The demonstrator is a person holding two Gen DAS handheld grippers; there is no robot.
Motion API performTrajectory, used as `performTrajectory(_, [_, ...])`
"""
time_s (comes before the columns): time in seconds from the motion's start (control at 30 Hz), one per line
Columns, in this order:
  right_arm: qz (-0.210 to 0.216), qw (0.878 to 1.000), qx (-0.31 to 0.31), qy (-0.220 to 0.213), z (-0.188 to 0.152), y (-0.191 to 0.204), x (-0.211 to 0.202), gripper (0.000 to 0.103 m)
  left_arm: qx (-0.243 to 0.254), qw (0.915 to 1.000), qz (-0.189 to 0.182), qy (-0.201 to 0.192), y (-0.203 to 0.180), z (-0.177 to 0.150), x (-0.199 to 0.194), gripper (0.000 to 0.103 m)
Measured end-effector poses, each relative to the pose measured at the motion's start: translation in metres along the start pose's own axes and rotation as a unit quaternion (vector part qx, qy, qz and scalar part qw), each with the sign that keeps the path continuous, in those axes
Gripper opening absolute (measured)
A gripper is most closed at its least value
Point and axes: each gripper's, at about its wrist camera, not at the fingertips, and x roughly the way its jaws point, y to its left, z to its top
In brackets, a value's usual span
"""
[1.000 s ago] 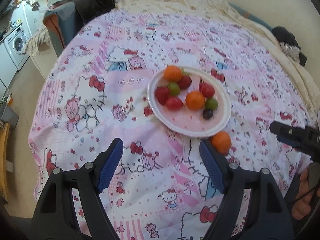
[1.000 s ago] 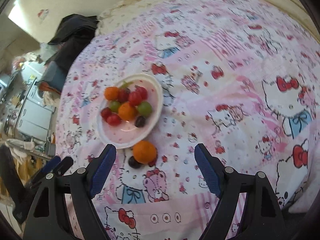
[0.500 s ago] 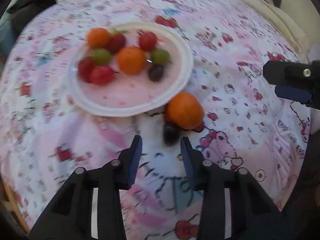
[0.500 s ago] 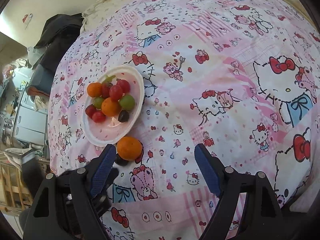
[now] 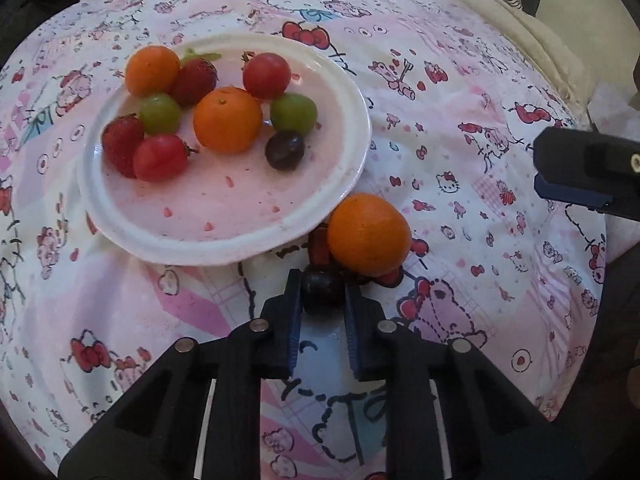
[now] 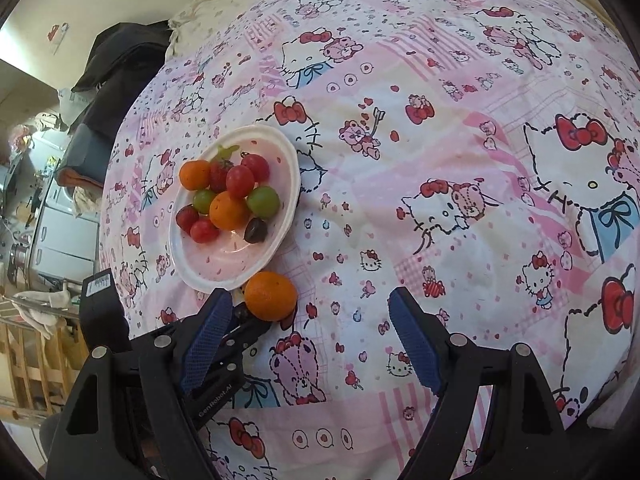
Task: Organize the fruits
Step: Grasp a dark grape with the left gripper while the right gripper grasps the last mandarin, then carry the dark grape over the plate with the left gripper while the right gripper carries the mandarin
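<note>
Left claw clamped on a dark grape, lower centre of frame.

We note the left gripper (image 5: 322,294) pinching a smooth round dark grape (image 5: 322,286) on patterned cotton bedding (image 5: 460,80), touching a dimpled orange (image 5: 369,234) beside the glossy white plate (image 5: 224,246); the right gripper (image 6: 310,334) stands apart, empty.

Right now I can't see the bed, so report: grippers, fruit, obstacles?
Left gripper shut on dark round grape. Right gripper open, empty. Loose orange touching grape, beside white plate.

Bright soft daylight, faint shadows, slightly washed colours, mild softness, strong fisheye bending, dark vignetted corners
</note>
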Motion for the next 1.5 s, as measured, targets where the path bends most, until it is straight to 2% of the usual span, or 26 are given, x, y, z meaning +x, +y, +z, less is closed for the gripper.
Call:
performTrajectory(0.1, [-0.005, 1.0, -0.001, 0.0, 0.0, -0.001, 0.0, 0.083, -0.017, 0.9997, 0.014, -0.008, 0.005, -0.002, -0.012, 0.016])
performTrajectory(0.17, [-0.008, 1.0, 0.002, -0.001, 0.001, -0.003, 0.001, 0.083, -0.046, 0.9983, 0.033, -0.009, 0.015, -0.005, -0.021, 0.016])
performTrajectory(0.23, [-0.013, 1.0, 0.001, 0.002, 0.001, -0.002, 0.003, 0.083, -0.083, 0.9955, 0.044, -0.01, 0.026, -0.01, -0.032, 0.016])
performTrajectory(0.33, [-0.018, 1.0, -0.011, 0.01, 0.0, 0.003, 0.01, 0.083, -0.111, 0.9909, 0.072, -0.021, 0.038, -0.019, -0.05, 0.016])
performTrajectory(0.53, [-0.041, 0.996, -0.072, 0.028, 0.002, 0.031, 0.034, 0.083, -0.127, 0.9842, 0.116, -0.044, 0.048, -0.027, -0.079, 0.016])
performTrajectory(0.7, [-0.032, 0.989, -0.119, 0.08, -0.006, 0.048, 0.065, 0.083, -0.135, 0.9793, 0.129, -0.077, 0.052, -0.031, -0.1, 0.016])
performTrajectory(0.87, [-0.079, 0.976, -0.187, 0.081, -0.016, 0.066, 0.085, 0.082, -0.145, 0.9757, 0.141, -0.085, 0.058, -0.039, -0.112, 0.016])
performTrajectory(1.0, [-0.098, 0.97, -0.208, 0.08, -0.018, 0.073, 0.095, 0.082, -0.154, 0.9722, 0.156, -0.082, 0.066, -0.044, -0.111, 0.016])
performTrajectory(1.1, [-0.097, 0.968, -0.22, 0.077, -0.019, 0.078, 0.098, 0.067, -0.157, 0.9709, 0.161, -0.082, 0.07, -0.045, -0.108, 0.016])
performTrajectory(1.13, [-0.096, 0.967, -0.223, 0.074, -0.019, 0.078, 0.097, 0.057, -0.158, 0.9707, 0.162, -0.081, 0.07, -0.045, -0.107, 0.016])
performTrajectory(1.2, [-0.095, 0.967, -0.225, 0.07, -0.019, 0.078, 0.095, 0.044, -0.161, 0.9704, 0.161, -0.081, 0.071, -0.045, -0.105, 0.016])
performTrajectory(1.5, [-0.059, 0.98, -0.186, 0.051, -0.016, 0.063, 0.063, 0.037, -0.155, 0.9692, 0.166, -0.094, 0.068, -0.044, -0.104, 0.016])
